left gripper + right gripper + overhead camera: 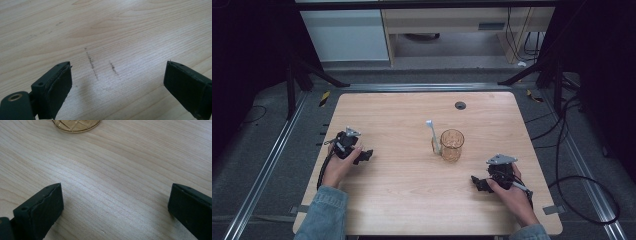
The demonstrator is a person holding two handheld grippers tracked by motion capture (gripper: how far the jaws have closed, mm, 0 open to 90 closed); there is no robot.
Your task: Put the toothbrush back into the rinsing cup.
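Both my grippers, left gripper (368, 155) and right gripper (476, 182), rest spread, empty; ahead of the right, the toothbrush (433, 136) probably leans against the glass (452, 145) — pinch its handle gently.

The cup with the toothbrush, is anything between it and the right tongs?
No. Bare table lies between the right tongs and the amber cup. The toothbrush leans at the cup's far left side, out of the way.

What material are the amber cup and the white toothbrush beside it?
The amber patterned cup looks like see-through glass or clear plastic, its base cut in facets; which one, I cannot tell. The white toothbrush leaning on it seems matte plastic, too small to be sure.
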